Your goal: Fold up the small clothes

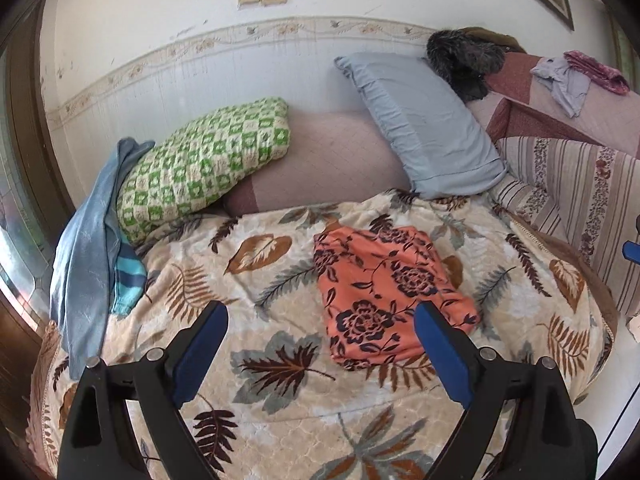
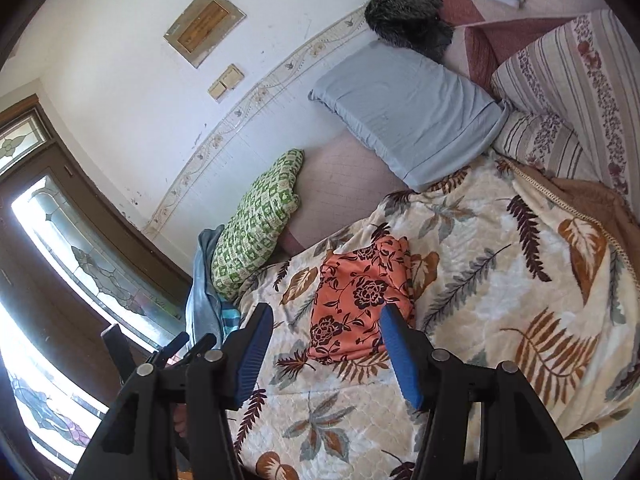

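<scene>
On the bed, a blue garment (image 1: 86, 248) hangs at the left edge beside the green crocheted pillow (image 1: 204, 164); the folded orange floral garment (image 1: 384, 292) lies mid-way on the leaf-print blanket (image 1: 280, 360). The left gripper (image 1: 320, 320) and right gripper (image 2: 326, 320) both hover wide and empty. A careless pinch may catch the plush blanket too, or undo the fold.

right gripper (image 2: 326, 322) jaws wide, nothing between them
folded orange floral garment (image 2: 356, 300) lies flat on leaf-print blanket (image 2: 500, 280), just beyond fingertips
</scene>
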The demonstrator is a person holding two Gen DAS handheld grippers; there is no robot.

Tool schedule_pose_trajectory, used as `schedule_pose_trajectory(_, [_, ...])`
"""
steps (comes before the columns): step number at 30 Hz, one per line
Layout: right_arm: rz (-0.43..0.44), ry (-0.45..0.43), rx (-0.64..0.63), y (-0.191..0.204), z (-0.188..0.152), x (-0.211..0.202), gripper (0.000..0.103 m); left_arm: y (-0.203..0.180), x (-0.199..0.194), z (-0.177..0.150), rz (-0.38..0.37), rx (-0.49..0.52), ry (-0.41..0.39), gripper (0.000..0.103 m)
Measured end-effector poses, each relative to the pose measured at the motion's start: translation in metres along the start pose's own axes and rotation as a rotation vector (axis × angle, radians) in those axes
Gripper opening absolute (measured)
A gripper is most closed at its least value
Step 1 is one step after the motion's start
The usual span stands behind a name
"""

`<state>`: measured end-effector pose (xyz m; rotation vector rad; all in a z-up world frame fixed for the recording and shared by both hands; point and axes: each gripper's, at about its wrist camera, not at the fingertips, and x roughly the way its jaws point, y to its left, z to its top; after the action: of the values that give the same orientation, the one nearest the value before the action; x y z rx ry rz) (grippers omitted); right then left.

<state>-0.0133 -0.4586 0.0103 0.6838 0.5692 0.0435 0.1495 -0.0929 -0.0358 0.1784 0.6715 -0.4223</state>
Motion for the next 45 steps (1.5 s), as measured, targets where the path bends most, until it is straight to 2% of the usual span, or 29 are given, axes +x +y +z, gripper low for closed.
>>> schedule_pose_trajectory(5, [-0.006, 0.096, 0.067, -0.023, 0.007, 0.102, 0.061, 0.06, 0.068, -0.017, 0.058, -0.132, 0.13, 0.094])
schedule_pose_trajectory(10, [-0.057, 0.146, 0.149, -0.059, 0.009, 0.196, 0.061, 0.085, 0.12, -0.012, 0.09, -0.213, 0.155, 0.094])
schedule_pose_trajectory(11, [-0.059, 0.142, 0.172, -0.067, 0.009, 0.21, 0.061, 0.084, 0.128, -0.008, 0.085, -0.222, 0.145, 0.094])
schedule_pose_trajectory(14, [0.006, 0.123, 0.218, -0.081, 0.011, 0.243, 0.061, 0.068, 0.153, 0.004, 0.036, -0.232, 0.121, 0.094])
schedule_pose_trajectory(17, [-0.005, 0.137, 0.16, -0.08, 0.019, 0.276, 0.06, 0.036, 0.189, 0.011, 0.016, -0.194, 0.168, 0.094])
schedule_pose_trajectory(19, [0.023, 0.153, 0.156, -0.082, 0.03, 0.297, 0.055, 0.013, 0.212, 0.01, 0.026, -0.13, 0.207, 0.094])
schedule_pose_trajectory(20, [0.038, 0.178, 0.161, -0.083, 0.038, 0.31, 0.045, 0.003, 0.221, 0.007, 0.04, -0.094, 0.227, 0.094])
schedule_pose_trajectory(21, [0.039, 0.199, 0.166, -0.083, 0.048, 0.324, 0.04, -0.005, 0.229, 0.003, 0.058, -0.065, 0.248, 0.094])
schedule_pose_trajectory(23, [0.049, 0.271, 0.184, -0.084, 0.063, 0.356, 0.04, -0.015, 0.244, -0.008, 0.078, -0.02, 0.296, 0.094])
schedule_pose_trajectory(24, [0.025, 0.31, 0.194, -0.086, 0.069, 0.375, 0.04, -0.016, 0.249, -0.014, 0.084, -0.012, 0.309, 0.095])
schedule_pose_trajectory(26, [-0.13, 0.398, 0.204, -0.1, 0.072, 0.413, 0.04, -0.012, 0.25, -0.019, 0.077, -0.034, 0.289, 0.096])
schedule_pose_trajectory(27, [-0.175, 0.456, 0.222, -0.111, 0.069, 0.43, 0.032, -0.012, 0.25, -0.018, 0.077, -0.034, 0.293, 0.096])
schedule_pose_trajectory(28, [-0.171, 0.468, 0.258, -0.12, 0.067, 0.435, 0.024, -0.013, 0.249, -0.017, 0.08, -0.025, 0.296, 0.096])
schedule_pose_trajectory(30, [-0.152, 0.42, 0.275, -0.115, 0.072, 0.418, 0.025, -0.014, 0.244, -0.014, 0.092, -0.012, 0.282, 0.096])
schedule_pose_trajectory(33, [-0.121, 0.29, 0.16, -0.089, 0.074, 0.365, 0.029, -0.017, 0.237, -0.013, 0.104, -0.001, 0.272, 0.096])
schedule_pose_trajectory(35, [-0.116, 0.235, 0.134, -0.08, 0.065, 0.329, 0.04, -0.017, 0.23, -0.013, 0.107, -0.01, 0.261, 0.096])
schedule_pose_trajectory(36, [-0.124, 0.207, 0.138, -0.08, 0.059, 0.315, 0.064, -0.018, 0.226, -0.012, 0.108, -0.015, 0.256, 0.096])
schedule_pose_trajectory(37, [-0.132, 0.172, 0.141, -0.079, 0.052, 0.299, 0.073, -0.018, 0.222, -0.012, 0.106, -0.019, 0.252, 0.096])
schedule_pose_trajectory(40, [-0.178, 0.148, 0.134, -0.08, 0.036, 0.271, 0.073, -0.018, 0.212, -0.009, 0.115, -0.026, 0.237, 0.096])
schedule_pose_trajectory(45, [-0.18, 0.198, 0.197, -0.103, 0.02, 0.267, 0.073, -0.024, 0.199, -0.001, 0.131, -0.013, 0.209, 0.096])
